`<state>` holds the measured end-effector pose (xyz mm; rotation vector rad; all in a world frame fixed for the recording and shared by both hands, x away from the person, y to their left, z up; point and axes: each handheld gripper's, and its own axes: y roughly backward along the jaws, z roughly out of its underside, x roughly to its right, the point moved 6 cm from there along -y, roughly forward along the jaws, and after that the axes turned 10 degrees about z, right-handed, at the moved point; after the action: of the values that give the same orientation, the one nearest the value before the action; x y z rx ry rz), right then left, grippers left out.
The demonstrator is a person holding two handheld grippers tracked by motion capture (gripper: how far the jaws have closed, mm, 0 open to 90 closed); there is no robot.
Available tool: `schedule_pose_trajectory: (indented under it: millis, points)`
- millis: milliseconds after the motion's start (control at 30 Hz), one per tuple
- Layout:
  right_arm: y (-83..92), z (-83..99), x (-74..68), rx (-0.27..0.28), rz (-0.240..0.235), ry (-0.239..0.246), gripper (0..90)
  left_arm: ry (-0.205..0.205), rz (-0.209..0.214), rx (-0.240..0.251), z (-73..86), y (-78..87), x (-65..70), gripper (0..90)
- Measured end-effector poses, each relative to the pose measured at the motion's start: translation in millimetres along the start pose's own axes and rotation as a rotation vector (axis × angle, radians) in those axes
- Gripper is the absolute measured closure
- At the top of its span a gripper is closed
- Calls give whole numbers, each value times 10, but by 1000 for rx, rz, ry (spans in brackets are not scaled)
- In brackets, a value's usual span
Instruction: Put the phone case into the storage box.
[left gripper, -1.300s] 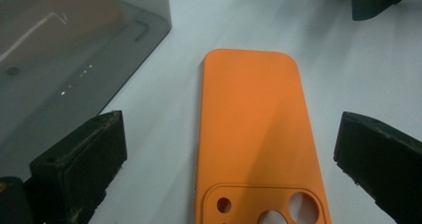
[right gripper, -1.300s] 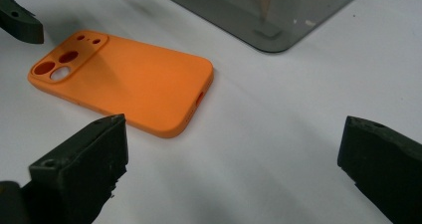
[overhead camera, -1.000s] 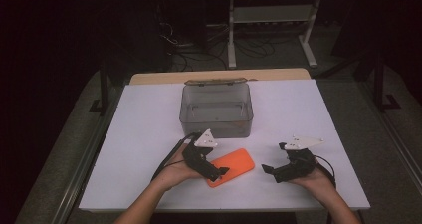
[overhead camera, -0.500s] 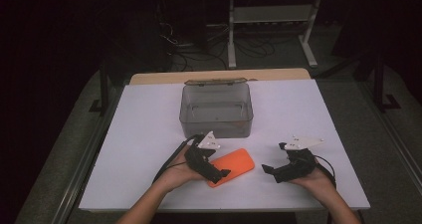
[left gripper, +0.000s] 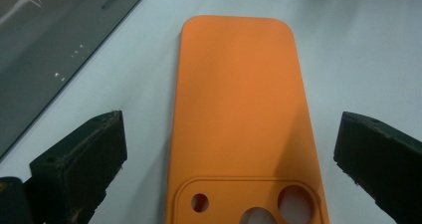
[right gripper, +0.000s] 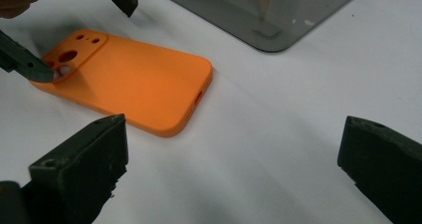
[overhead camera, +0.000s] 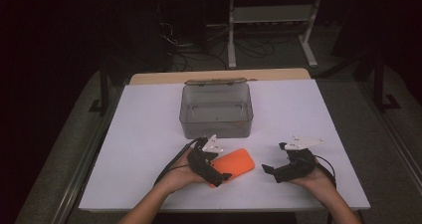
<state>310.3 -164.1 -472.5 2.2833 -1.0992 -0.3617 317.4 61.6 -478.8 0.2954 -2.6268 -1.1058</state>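
Observation:
An orange phone case (overhead camera: 238,163) lies back up on the white table (overhead camera: 149,134), in front of a clear grey box (overhead camera: 216,109). My left gripper (overhead camera: 217,168) is open and straddles the case's camera-cutout end; in the left gripper view the case (left gripper: 239,94) runs away between the two spread jaws of the left gripper (left gripper: 230,129), which do not touch it. My right gripper (overhead camera: 272,159) is open to the right of the case with nothing in it. In the right gripper view the case (right gripper: 134,84) lies left of the gap in the right gripper (right gripper: 234,129).
The box (right gripper: 259,15) stands just behind the case with no lid on and looks empty. Bare white tabletop spreads to its left and right. Beyond the table's far edge are dark floor, cables and a white stand (overhead camera: 268,15).
My left gripper has shifted slightly to the right over the case's end. The right gripper and the case have stayed put.

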Motion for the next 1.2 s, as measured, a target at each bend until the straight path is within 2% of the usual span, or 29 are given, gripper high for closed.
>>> schedule_pose_trajectory:
  millis: [533,1100,1200]
  points:
    - [0,-1,2,1,0,0,0,20,4,-13,30,-68,16,0]
    - [0,-1,1,1,-2,-2,0,-1,-5,-50,73,-134,47,0]
    - [-1,-1,1,0,-2,-3,0,-8,-11,-47,73,-132,49,31]
